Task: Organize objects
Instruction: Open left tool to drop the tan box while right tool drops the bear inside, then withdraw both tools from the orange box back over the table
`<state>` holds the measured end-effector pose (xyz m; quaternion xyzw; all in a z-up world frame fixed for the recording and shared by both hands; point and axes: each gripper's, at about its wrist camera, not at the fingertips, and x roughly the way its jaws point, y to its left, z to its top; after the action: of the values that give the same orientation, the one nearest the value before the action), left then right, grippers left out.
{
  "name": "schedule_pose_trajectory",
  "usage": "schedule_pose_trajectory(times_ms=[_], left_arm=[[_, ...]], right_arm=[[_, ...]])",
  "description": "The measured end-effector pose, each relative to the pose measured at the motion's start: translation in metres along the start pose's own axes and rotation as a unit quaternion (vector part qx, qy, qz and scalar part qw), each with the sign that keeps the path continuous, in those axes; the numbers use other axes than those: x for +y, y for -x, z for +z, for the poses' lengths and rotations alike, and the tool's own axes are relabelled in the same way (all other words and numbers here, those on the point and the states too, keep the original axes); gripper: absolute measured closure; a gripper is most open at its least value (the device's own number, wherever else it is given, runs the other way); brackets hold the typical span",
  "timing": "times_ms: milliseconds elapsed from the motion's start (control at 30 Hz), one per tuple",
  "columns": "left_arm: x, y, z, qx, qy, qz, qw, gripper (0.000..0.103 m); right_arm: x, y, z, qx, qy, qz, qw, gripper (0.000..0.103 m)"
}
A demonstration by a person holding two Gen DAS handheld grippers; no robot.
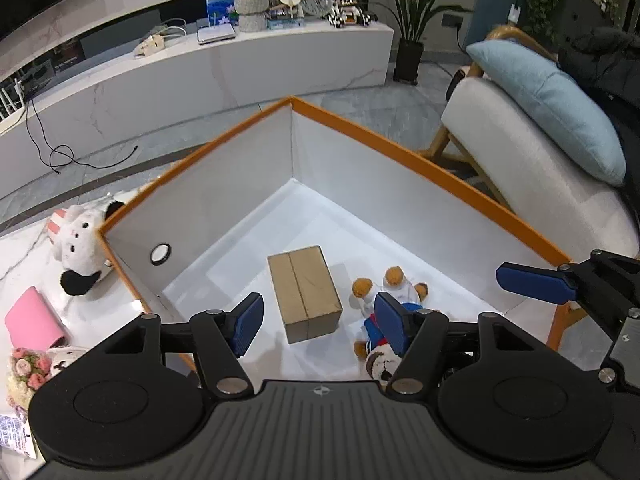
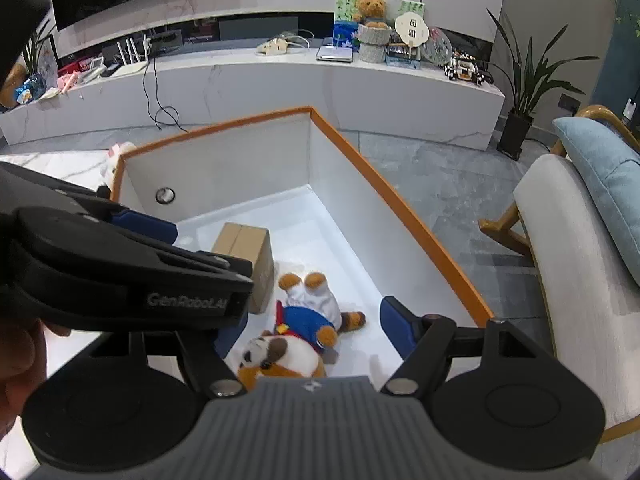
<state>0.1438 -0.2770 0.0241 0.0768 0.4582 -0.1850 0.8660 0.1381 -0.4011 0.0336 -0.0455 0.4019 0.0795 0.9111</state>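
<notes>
A white bin with an orange rim [image 1: 400,142] [image 2: 404,204] holds a brown cardboard box [image 1: 306,292] [image 2: 248,246] and a plush bear in a blue shirt [image 1: 402,286] [image 2: 304,320], which lies on its back on the bin floor. My left gripper [image 1: 320,324] hangs open above the bin, with the box showing far below between its blue pads and nothing gripped. My right gripper [image 2: 312,332] is open over the bear, its pads clear of it on both sides. The left gripper's body [image 2: 140,272] hides most of the right gripper's left finger.
Outside the bin on the marble tabletop are a white plush animal [image 1: 80,248], a pink item [image 1: 34,316] and a small flower bouquet [image 1: 28,368]. An armchair with a blue cushion [image 1: 548,108] stands to the right. A long white TV bench [image 2: 280,84] lies beyond.
</notes>
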Motion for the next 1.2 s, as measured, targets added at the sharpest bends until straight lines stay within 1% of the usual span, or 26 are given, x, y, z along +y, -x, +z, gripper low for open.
schedule_pose_trajectory(times_ms=[167, 233, 367, 467, 567, 800, 967, 1167, 1200], left_arm=[[0.012, 0.016, 0.002, -0.017, 0.006, 0.002, 0.9998, 0.03], [0.02, 0.027, 0.002, -0.032, 0.014, 0.004, 0.9994, 0.03], [0.041, 0.05, 0.001, -0.059, 0.037, -0.005, 0.9975, 0.03], [0.064, 0.067, -0.006, -0.073, 0.042, 0.004, 0.9965, 0.03], [0.086, 0.08, -0.016, -0.08, 0.042, 0.025, 0.9956, 0.03], [0.141, 0.1, -0.048, -0.08, 0.059, 0.058, 0.9933, 0.03], [0.173, 0.103, -0.072, -0.074, 0.075, 0.067, 0.9921, 0.03], [0.194, 0.098, -0.101, -0.067, 0.08, 0.067, 0.9923, 0.03], [0.197, 0.096, -0.107, -0.069, 0.079, 0.066, 0.9924, 0.027]], right_arm=[[0.006, 0.006, 0.008, -0.018, -0.005, 0.004, 1.0, 0.029], [0.01, 0.011, 0.011, -0.029, -0.01, 0.007, 1.0, 0.029], [0.018, 0.022, 0.016, -0.048, -0.016, 0.015, 0.999, 0.029], [0.031, 0.029, 0.022, -0.064, -0.012, 0.026, 0.998, 0.029], [0.047, 0.033, 0.027, -0.078, 0.0, 0.039, 0.996, 0.029], [0.083, 0.042, 0.032, -0.108, 0.038, 0.07, 0.991, 0.029], [0.111, 0.041, 0.028, -0.107, 0.075, 0.074, 0.989, 0.029], [0.13, 0.037, 0.023, -0.097, 0.107, 0.074, 0.987, 0.029], [0.133, 0.036, 0.023, -0.096, 0.111, 0.076, 0.986, 0.029]])
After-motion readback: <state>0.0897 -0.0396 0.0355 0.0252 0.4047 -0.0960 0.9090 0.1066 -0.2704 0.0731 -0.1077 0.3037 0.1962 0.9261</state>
